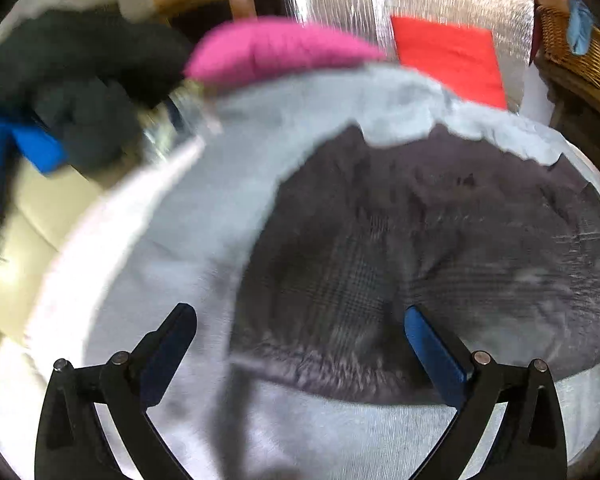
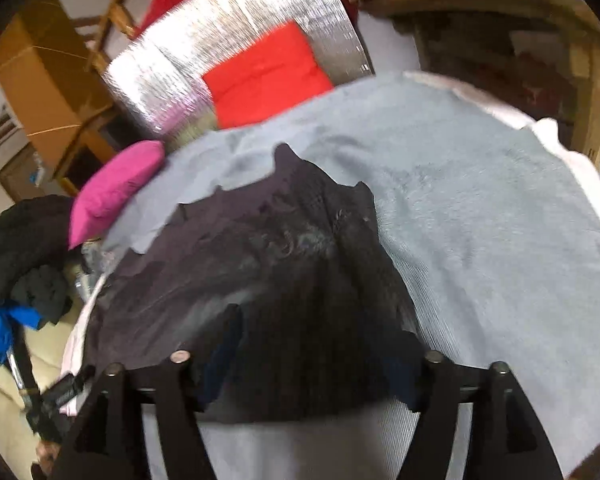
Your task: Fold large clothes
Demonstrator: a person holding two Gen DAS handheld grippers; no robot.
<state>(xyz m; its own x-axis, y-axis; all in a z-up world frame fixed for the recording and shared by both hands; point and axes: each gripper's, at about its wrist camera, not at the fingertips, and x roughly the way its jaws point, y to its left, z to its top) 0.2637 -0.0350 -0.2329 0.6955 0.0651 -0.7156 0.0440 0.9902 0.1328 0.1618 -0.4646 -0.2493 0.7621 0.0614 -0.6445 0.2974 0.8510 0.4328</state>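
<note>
A dark grey checked garment [image 1: 440, 248] lies spread on a pale blue fleece cover [image 1: 228, 200]. My left gripper [image 1: 300, 336] is open just above the garment's near hem, its right finger [image 1: 432, 352] touching the cloth. In the right wrist view the same garment [image 2: 280, 280] lies bunched on the blue cover [image 2: 480, 200]. My right gripper [image 2: 320, 344] is open with its fingers spread wide over the garment's near edge, and dark cloth partly hides both fingertips.
A pink cushion [image 1: 276, 48] and a red folded cloth [image 1: 448, 56] on a silver mat [image 2: 220, 40] lie beyond. A pile of dark and blue clothes [image 1: 60, 92] sits left. A wicker basket [image 1: 580, 48] stands right, wooden furniture [image 2: 540, 40] behind.
</note>
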